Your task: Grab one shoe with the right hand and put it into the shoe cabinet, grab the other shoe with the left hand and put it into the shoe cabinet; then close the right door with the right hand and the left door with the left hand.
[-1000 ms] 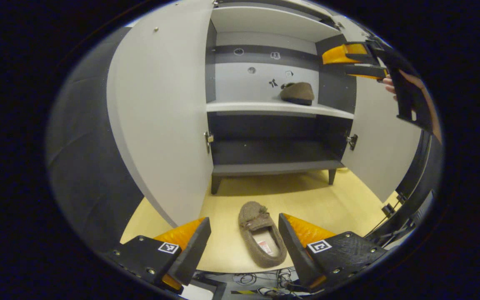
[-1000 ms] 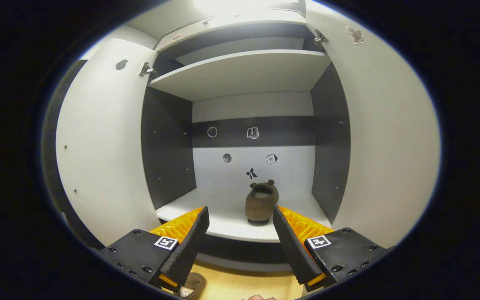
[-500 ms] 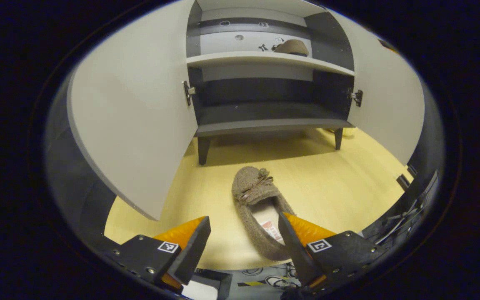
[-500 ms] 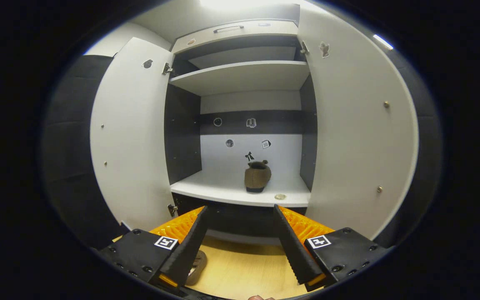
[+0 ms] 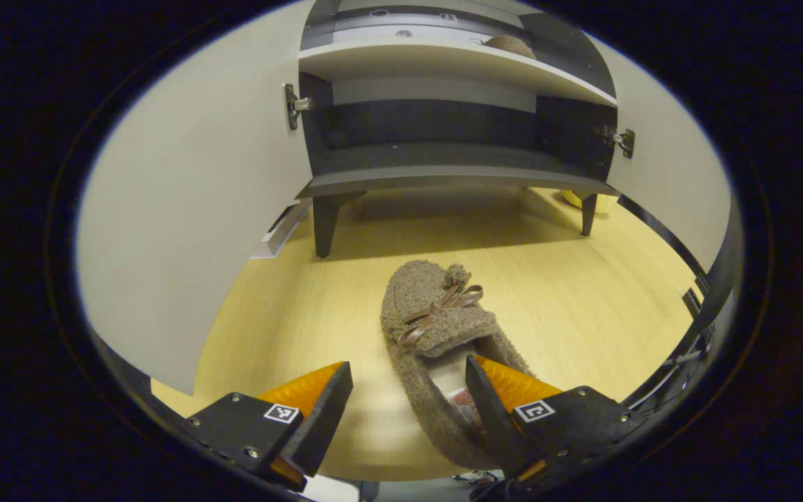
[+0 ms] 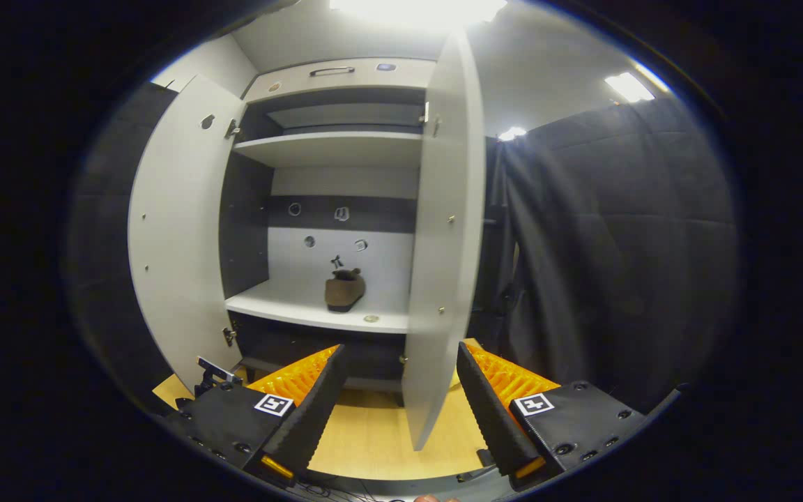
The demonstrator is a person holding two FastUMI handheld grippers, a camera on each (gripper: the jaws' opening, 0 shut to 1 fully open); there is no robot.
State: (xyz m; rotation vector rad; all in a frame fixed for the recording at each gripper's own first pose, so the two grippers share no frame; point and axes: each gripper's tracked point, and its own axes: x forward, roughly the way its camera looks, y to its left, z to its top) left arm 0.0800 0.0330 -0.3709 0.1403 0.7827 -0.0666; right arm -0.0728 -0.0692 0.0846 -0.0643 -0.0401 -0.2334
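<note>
Left gripper (image 5: 401,394): spread wide, gripping nothing. Hangs low over the floor (image 5: 569,279), tilted down at the brown fuzzy shoe (image 5: 436,335) lying there. Right-hand finger (image 5: 488,411) overlaps the shoe's opening near the heel in the left gripper view; contact cannot be judged. Left-hand finger (image 5: 318,411) well apart from the shoe, bare floor between. Shoe toe, with bow, points toward the shoe cabinet (image 5: 457,174); shoe sits in front of the cabinet, between the two open doors.

Right gripper (image 6: 398,390): also wide apart, empty. Faces the cabinet from farther back; lower edge of the right door (image 6: 443,244) appears in the gap between the fingers, seen nearly edge-on, no contact evident.

Second shoe (image 6: 344,291) rests on the white middle shelf (image 6: 304,307), toward its right side, heel toward the camera. Same shoe just visible at the top of the left gripper view (image 5: 509,45).

Left gripper view: floor shoe, cabinet legs, dark bottom shelf, lower door hinges, inner face of left door (image 5: 192,195).

Right gripper view: upper shelves, stickers on the back panel, both doors open at full height, ceiling lights, black cloth wall (image 6: 617,244) to the right.
</note>
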